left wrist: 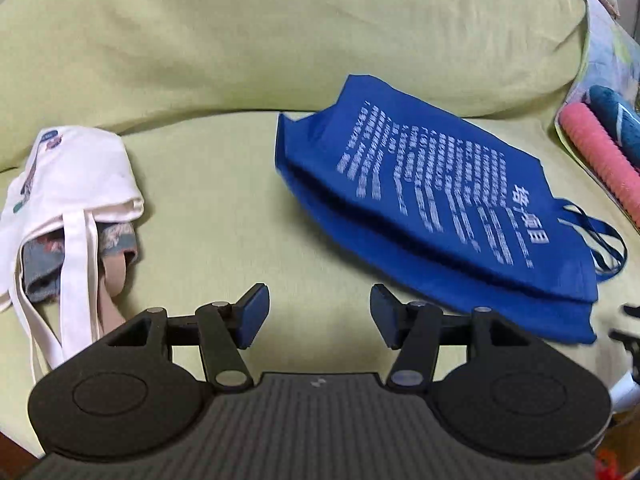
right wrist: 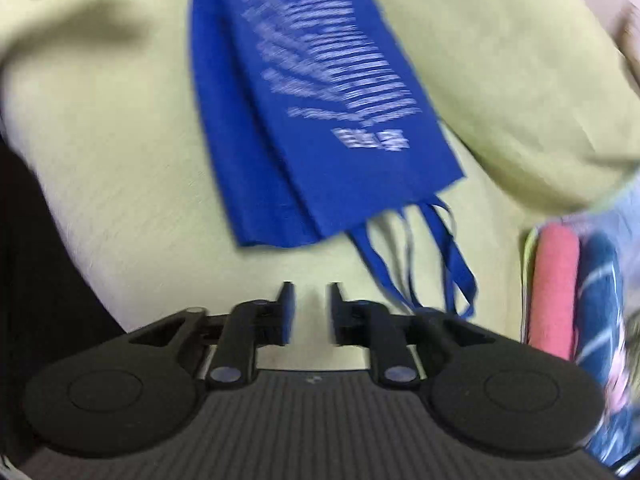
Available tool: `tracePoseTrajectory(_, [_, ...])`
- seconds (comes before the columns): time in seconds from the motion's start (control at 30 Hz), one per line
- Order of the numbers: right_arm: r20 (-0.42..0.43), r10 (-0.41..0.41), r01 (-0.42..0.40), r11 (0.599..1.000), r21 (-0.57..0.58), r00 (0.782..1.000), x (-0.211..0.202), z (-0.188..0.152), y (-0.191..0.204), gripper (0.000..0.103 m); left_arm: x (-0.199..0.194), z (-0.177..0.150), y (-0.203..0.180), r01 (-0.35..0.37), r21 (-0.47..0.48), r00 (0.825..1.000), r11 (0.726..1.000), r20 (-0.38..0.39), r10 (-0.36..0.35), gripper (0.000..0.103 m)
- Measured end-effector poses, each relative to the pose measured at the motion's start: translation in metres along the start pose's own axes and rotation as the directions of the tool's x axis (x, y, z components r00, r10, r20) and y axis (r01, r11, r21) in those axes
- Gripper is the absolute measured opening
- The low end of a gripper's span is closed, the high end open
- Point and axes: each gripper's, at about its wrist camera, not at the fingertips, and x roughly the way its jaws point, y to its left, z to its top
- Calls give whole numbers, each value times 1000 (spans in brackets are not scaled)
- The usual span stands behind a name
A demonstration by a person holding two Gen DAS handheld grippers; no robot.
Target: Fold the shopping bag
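Two grippers are in play, and neither has hold of anything. The left gripper (left wrist: pixel 316 314) stands with its fingers (left wrist: pixel 252 314) set wide apart over bare green cushion, nothing between the pads; it hangs just short of the near long edge of the blue shopping bag (left wrist: pixel 436 204), which suggests it is poised to come in on that edge for a fold. The right gripper (right wrist: pixel 312 312) has its fingers (right wrist: pixel 286 312) drawn in to a narrow gap, yet only the green cover shows through it, so it grips nothing. Its view is blurred. It sits just beside the bag's handles (right wrist: pixel 424 264), which trail loose from the mouth of the bag toward it, likely the next thing to be tucked or gathered.

The blue shopping bag lies flat on the sofa seat (left wrist: pixel 224 208), printed side up with white lettering, its gusset showing as a dark crease along the near side; it looks empty and not yet folded over.

Well apart to the left lies a white tote bag (left wrist: pixel 76 184), slumped on its side with its straps (left wrist: pixel 76 280) hanging off the seat edge. Its mouth gapes, and grey printed cloth (left wrist: pixel 40 268) and something pinkish (left wrist: pixel 116 272) sit inside. At the right end of the sofa, a pink roll (right wrist: pixel 554 284) and a dark blue striped roll (right wrist: pixel 600 300) lie side by side on patterned fabric.
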Motion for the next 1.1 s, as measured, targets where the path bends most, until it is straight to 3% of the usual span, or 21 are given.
tracePoseTrajectory(0.13, [178, 20, -64, 968, 245, 984, -22, -3, -10, 53, 8, 26, 7, -40, -29, 999, 999, 33, 41, 75])
tracePoseTrajectory(0.17, [205, 23, -90, 942, 325, 979, -20, 2, -13, 56, 12, 35, 8, -47, -33, 998, 998, 39, 48, 77])
tracePoseTrajectory(0.2, [231, 24, -118, 908, 402, 973, -18, 7, -17, 66, 16, 45, 9, -53, -37, 997, 998, 46, 55, 79])
tracePoseTrajectory(0.27, [229, 6, -138, 815, 563, 973, -7, 18, -27, 73, 29, 62, 11, -63, -41, 996, 997, 53, 65, 89])
tracePoseTrajectory(0.33, [169, 10, -131, 679, 722, 985, 14, 14, -37, 77, 45, 75, 13, -87, -46, 995, 995, 48, 89, 91])
tracePoseTrajectory(0.4, [190, 81, -202, 562, 802, 978, 23, -2, -43, 77, 62, 85, 14, -72, -48, 997, 996, 32, 74, 91])
tracePoseTrajectory(0.47, [247, 129, -278, 490, 826, 960, 39, -12, -42, 74, 79, 90, 14, -60, -49, 998, 997, 8, 61, 90])
tracePoseTrajectory(0.53, [279, 118, -301, 488, 820, 953, 49, -14, -36, 58, 95, 90, 12, -67, -31, 998, 997, -24, 66, 68])
tracePoseTrajectory(0.6, [268, 133, -298, 507, 809, 954, 55, -13, -37, 4, 106, 85, 13, -46, -31, 997, 998, -70, 44, 8])
tracePoseTrajectory(0.7, [283, 132, -310, 503, 807, 950, 54, -17, -46, 0, 101, 69, 13, -1, -38, 997, 999, -78, -2, 7])
tracePoseTrajectory(0.8, [254, 54, -241, 550, 800, 966, 42, -24, -63, 0, 84, 51, 4, 18, -12, 998, 1000, -64, -19, 7])
tracePoseTrajectory(0.87, [232, -9, -188, 554, 811, 973, 27, -36, -73, 0, 71, 39, -3, 36, 1, 998, 999, -56, -36, 7])
tracePoseTrajectory(0.97, [211, -23, -164, 546, 822, 977, 15, -52, -90, 0, 53, 24, -12, 75, -5, 996, 997, -49, -75, 8])
tracePoseTrajectory(1.07, [239, -6, -196, 552, 810, 971, 4, -54, -85, 11, 43, 14, -16, 74, -11, 996, 997, -49, -74, 15])
tracePoseTrajectory(1.1, [250, 7, -211, 561, 801, 968, 2, -54, -78, 25, 42, 12, -14, 78, -24, 995, 997, -56, -79, 17])
